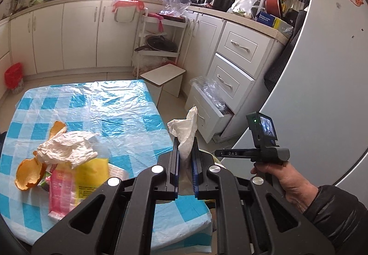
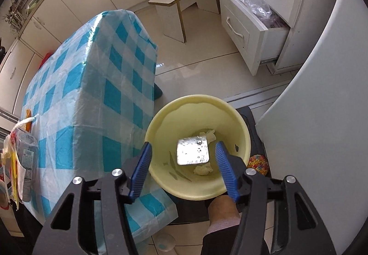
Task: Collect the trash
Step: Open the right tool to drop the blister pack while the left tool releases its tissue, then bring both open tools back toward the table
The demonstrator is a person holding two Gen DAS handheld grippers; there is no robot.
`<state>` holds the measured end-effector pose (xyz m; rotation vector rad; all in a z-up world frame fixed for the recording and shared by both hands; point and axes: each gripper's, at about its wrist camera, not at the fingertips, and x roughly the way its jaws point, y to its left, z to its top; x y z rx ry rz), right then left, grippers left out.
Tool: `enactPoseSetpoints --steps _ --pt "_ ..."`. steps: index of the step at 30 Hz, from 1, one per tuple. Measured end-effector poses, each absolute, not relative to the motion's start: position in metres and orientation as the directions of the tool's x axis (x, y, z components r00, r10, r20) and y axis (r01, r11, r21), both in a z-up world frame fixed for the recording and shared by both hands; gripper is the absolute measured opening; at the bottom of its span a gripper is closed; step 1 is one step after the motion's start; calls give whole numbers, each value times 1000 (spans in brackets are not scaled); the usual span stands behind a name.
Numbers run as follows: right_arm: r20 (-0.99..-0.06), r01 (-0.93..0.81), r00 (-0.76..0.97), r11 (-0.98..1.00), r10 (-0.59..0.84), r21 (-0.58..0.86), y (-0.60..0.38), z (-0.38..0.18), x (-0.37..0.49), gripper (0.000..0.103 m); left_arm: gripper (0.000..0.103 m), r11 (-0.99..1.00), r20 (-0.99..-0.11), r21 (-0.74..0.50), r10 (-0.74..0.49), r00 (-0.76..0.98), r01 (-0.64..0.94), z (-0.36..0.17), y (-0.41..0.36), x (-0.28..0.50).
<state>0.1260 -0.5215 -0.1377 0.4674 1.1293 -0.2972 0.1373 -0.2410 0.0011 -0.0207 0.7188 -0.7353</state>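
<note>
Left tool (image 1: 185,151) is clamped on a crumpled white tissue (image 1: 185,131), held up past the table (image 1: 128,103) edge, tissue sticking out above the pads. Right tool (image 2: 184,158) has its jaws spread, nothing between the pads, pointing down into a yellow bin (image 2: 161,135) on the floor just beside the table. Silver wrapper (image 2: 192,150) and tissue scraps (image 2: 202,170) lie in the bin bottom. More trash on the table: orange peel (image 1: 28,172), wadded tissue (image 1: 67,147), pink packet (image 1: 61,193), yellow bag (image 1: 92,177), all piled together near the front left.
</note>
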Motion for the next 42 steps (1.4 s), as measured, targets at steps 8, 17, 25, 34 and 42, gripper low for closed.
enactPoseSetpoints --steps 8,17,25,34,42 --pt "-760 453 650 815 -25 360 -532 -80 105 71 8 743 -673 -270 -600 432 612 -47 -317 156" --pt "-593 425 796 808 -119 408 -534 -34 88 76 9 750 -759 -262 -549 350 608 -103 -396 186" --pt "-563 442 812 790 -152 425 -545 -27 83 77 39 768 -811 -257 -502 301 587 -133 -424 205" --pt "-565 450 806 804 -179 388 -539 -27 85 77 51 783 -808 -271 -501 310 561 -128 -404 203" --pt "-566 440 803 824 -185 356 -531 -26 88 80 75 786 -756 -180 -496 428 592 -74 -336 150"
